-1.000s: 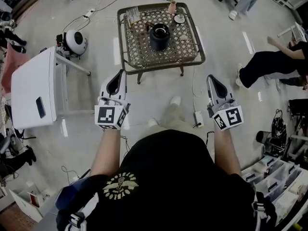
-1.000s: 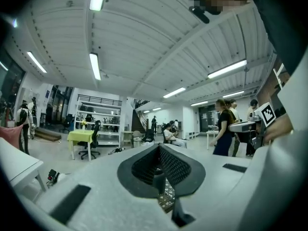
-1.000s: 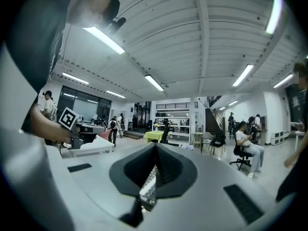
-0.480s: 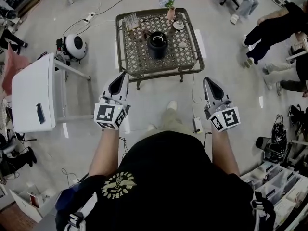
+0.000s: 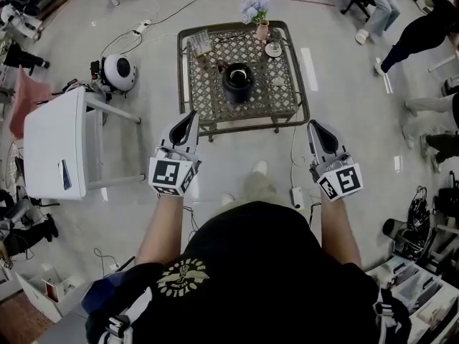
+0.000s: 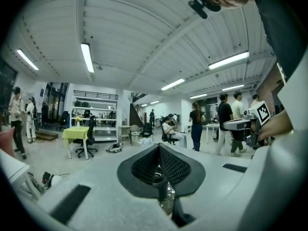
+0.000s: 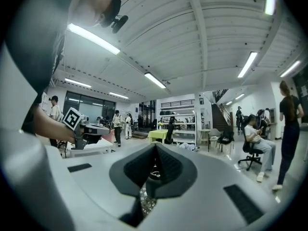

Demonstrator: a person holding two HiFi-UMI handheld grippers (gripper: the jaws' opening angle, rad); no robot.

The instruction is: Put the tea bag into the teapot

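Closer than a second before, the worktop [image 5: 305,84] lay at twelve o'clock in the head view, black teapot [image 5: 237,82] centred; the tea bag was too small to find. Left gripper view: left tool [image 6: 159,153] closed, empty. Right gripper view: right tool [image 7: 155,150] likewise. Limp and light, the tea bag probably needed pinching by its top edge.

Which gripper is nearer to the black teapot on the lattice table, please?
Left. The left gripper hovers just off the near edge of the table, slightly left of the teapot; the right gripper is farther away, off the near right corner.
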